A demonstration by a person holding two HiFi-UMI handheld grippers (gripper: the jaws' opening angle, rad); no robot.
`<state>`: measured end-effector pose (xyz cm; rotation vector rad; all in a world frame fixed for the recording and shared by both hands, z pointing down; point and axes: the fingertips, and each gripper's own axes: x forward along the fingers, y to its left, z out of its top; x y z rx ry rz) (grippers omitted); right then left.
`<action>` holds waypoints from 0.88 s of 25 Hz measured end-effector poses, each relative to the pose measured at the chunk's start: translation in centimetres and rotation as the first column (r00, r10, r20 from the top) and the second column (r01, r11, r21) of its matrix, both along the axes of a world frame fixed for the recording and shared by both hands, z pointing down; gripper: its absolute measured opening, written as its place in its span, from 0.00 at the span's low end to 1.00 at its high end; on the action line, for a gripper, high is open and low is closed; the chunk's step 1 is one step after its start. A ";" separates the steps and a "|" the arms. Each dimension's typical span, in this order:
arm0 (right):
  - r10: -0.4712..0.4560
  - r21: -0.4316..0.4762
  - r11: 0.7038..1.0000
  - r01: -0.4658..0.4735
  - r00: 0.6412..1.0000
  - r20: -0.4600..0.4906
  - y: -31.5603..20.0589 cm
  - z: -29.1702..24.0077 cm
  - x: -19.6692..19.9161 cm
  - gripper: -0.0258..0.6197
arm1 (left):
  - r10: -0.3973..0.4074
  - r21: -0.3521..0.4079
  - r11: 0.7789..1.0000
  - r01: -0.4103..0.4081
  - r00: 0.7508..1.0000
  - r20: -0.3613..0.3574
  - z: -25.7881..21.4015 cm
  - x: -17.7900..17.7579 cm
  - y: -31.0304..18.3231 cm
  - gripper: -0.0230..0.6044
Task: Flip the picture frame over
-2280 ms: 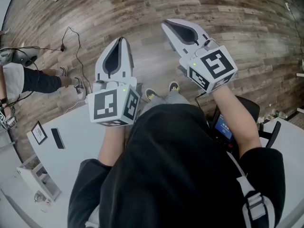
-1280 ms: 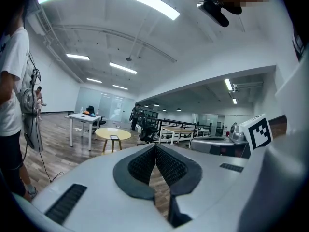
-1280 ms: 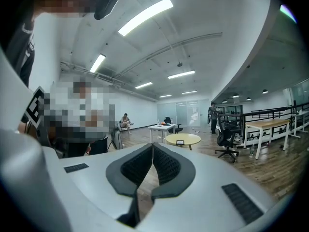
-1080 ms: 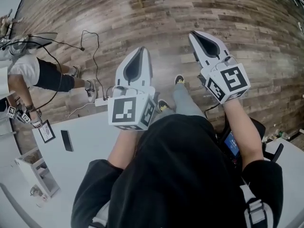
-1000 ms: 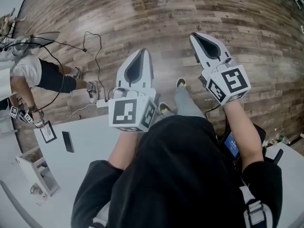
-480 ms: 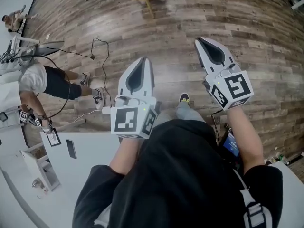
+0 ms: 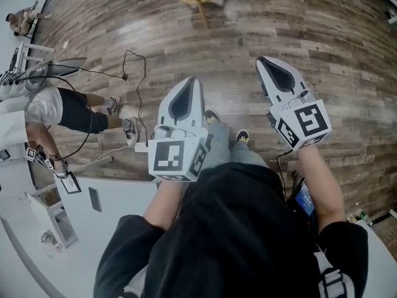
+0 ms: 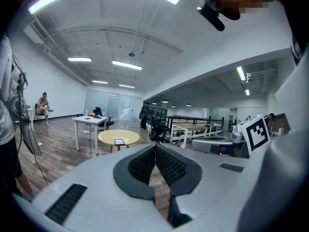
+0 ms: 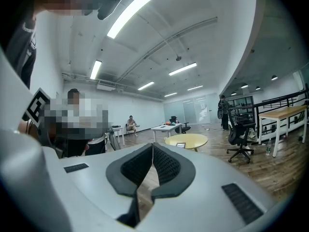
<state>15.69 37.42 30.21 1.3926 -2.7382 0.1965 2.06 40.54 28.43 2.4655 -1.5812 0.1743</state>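
Picture frame (image 7: pixel 70 182) is lying black-rimmed at the table (image 7: pixel 124 197) edge; left gripper (image 7: pixel 192 82) and right gripper (image 7: pixel 263 62) are hovering closed, empty, over wood floor (image 7: pixel 322 36).

Your white left gripper (image 7: pixel 193 81) and right gripper (image 7: pixel 262 61) carry black-and-white square markers; the floor (image 7: pixel 298 17) is brown planks, the desk (image 7: pixel 127 200) white.

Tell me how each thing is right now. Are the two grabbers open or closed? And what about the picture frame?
left gripper: shut, holding nothing.
right gripper: shut, holding nothing.
picture frame: lying flat on the white table, far from both grippers, not yet picked up.
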 end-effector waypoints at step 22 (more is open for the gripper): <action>0.002 -0.020 1.000 -0.004 0.996 -0.084 -17.8 0.5 -13.1 0.07 | -0.029 -0.001 1.000 0.029 0.999 -0.019 1.9 -14.5 -17.4 0.07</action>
